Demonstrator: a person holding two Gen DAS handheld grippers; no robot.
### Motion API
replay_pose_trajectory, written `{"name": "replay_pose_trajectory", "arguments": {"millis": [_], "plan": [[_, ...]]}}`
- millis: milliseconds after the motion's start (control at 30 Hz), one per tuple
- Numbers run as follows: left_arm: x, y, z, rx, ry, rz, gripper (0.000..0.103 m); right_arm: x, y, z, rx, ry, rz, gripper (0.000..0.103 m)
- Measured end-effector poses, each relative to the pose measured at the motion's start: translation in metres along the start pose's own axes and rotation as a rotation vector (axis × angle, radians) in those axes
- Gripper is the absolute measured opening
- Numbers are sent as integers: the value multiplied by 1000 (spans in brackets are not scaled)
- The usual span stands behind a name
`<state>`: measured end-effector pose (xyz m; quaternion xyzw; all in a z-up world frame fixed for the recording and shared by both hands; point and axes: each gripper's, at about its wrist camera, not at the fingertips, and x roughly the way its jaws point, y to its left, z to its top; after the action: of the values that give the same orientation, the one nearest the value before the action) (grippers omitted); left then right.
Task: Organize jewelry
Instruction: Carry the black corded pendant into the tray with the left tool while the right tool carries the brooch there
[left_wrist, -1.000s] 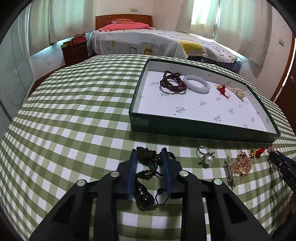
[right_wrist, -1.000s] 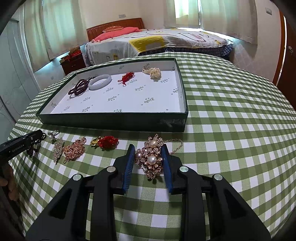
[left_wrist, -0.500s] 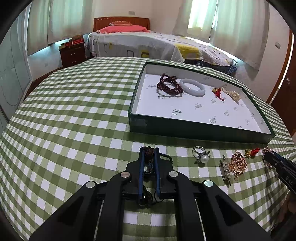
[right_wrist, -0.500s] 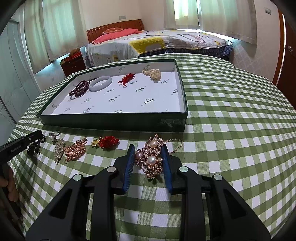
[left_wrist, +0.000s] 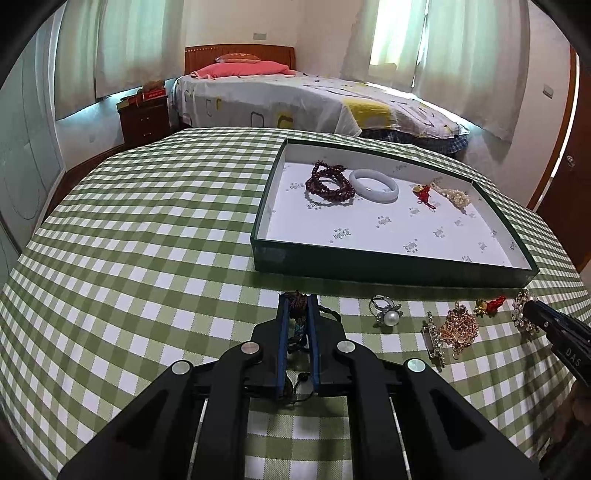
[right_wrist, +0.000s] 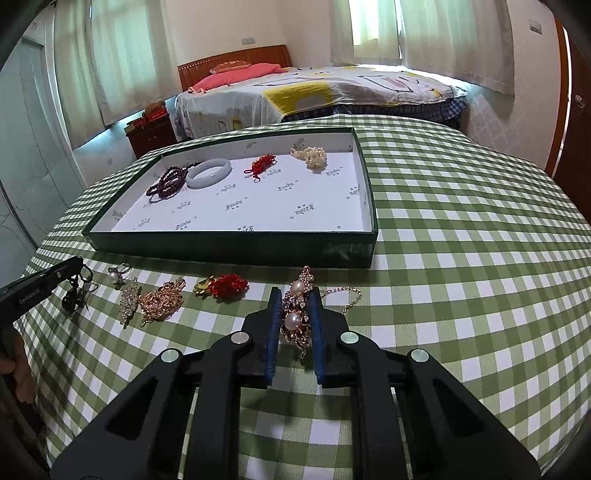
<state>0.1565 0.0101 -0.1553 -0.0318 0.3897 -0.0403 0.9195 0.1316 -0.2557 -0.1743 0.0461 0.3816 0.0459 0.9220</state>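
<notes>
Two tools, left tool (left_wrist: 298, 310) clamping half-hidden dark cord bracelet (left_wrist: 296, 307), right tool (right_wrist: 295, 301) closing on pearl brooch (right_wrist: 294, 318)

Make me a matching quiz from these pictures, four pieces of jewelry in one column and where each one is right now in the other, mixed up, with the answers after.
Column one:
1. pearl brooch
2. white bangle
3. pearl ring
4. dark cord bracelet

Column two:
A. lying in the green tray, next to the dark red beads
B. between the pads of the left gripper, which is shut on it
C. between the pads of the right gripper, whose jaws are closing
D. loose on the checked tablecloth, in front of the tray

Pairs: 1-C, 2-A, 3-D, 4-B
</notes>
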Motion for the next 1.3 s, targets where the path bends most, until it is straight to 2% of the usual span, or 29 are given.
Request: {"name": "replay_pose_trajectory", "arguments": {"millis": [400, 967, 1300], "plan": [[-16, -5, 3, 11, -42, -9, 10, -14, 4, 3, -7, -37, 12, 15], [-67, -16, 24, 18, -164, -55, 10, -63, 19, 24, -28, -149, 50, 15], [-97, -27, 51, 32, -260, -92, 10, -87, 28, 49, -51, -230, 68, 15]]}}
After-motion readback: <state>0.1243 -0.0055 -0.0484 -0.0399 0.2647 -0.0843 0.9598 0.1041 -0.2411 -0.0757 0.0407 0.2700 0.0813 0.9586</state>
